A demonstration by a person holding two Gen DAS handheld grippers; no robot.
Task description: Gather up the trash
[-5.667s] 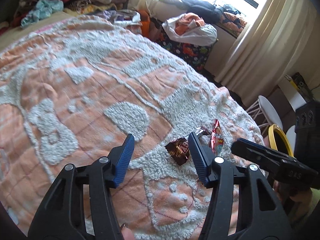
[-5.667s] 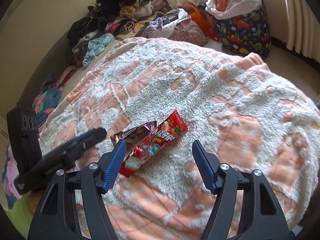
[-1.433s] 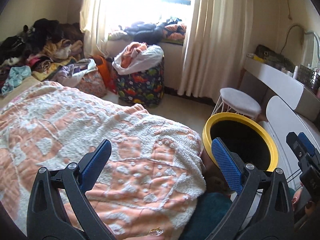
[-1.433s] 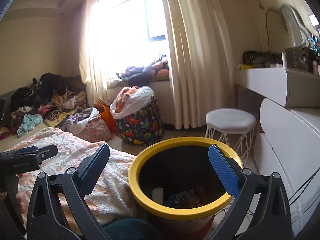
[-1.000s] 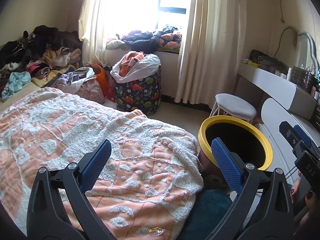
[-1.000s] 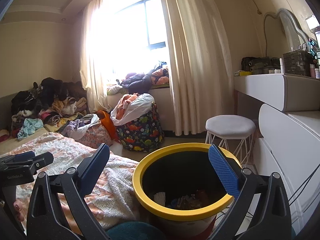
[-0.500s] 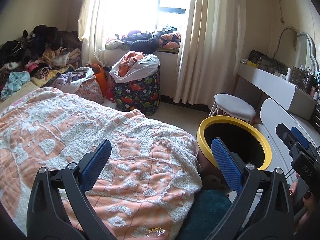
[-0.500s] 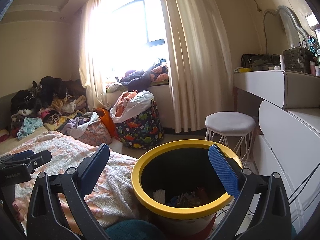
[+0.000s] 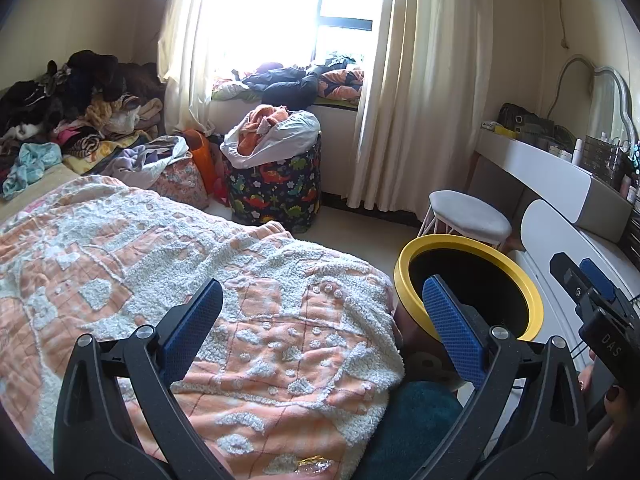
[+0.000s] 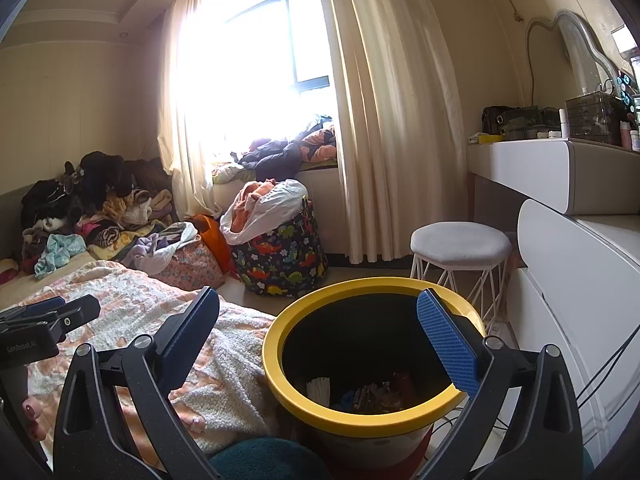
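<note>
- Both sets of jaws stand wide apart and hold nothing: left gripper (image 9: 320,320) over the blanket (image 9: 240,280), right gripper (image 10: 320,332) above the yellow-rimmed bin (image 10: 360,416).
- Trash: wrappers (image 10: 376,394) lie in the bin's bottom. One shiny scrap (image 9: 310,463) sits at the blanket's near edge, by the left gripper's base.
- Risk: scrap lies low in the left view, easily overlooked.
- Risk: looped pile could snag a fingertip, dragging blanket, flicking the scrap floorward.
- Risk: right gripper hangs near the rim; a careless swing could tip the bin.

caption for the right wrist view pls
Open right gripper poised over the yellow-rimmed trash bin, wrappers inside.
</note>
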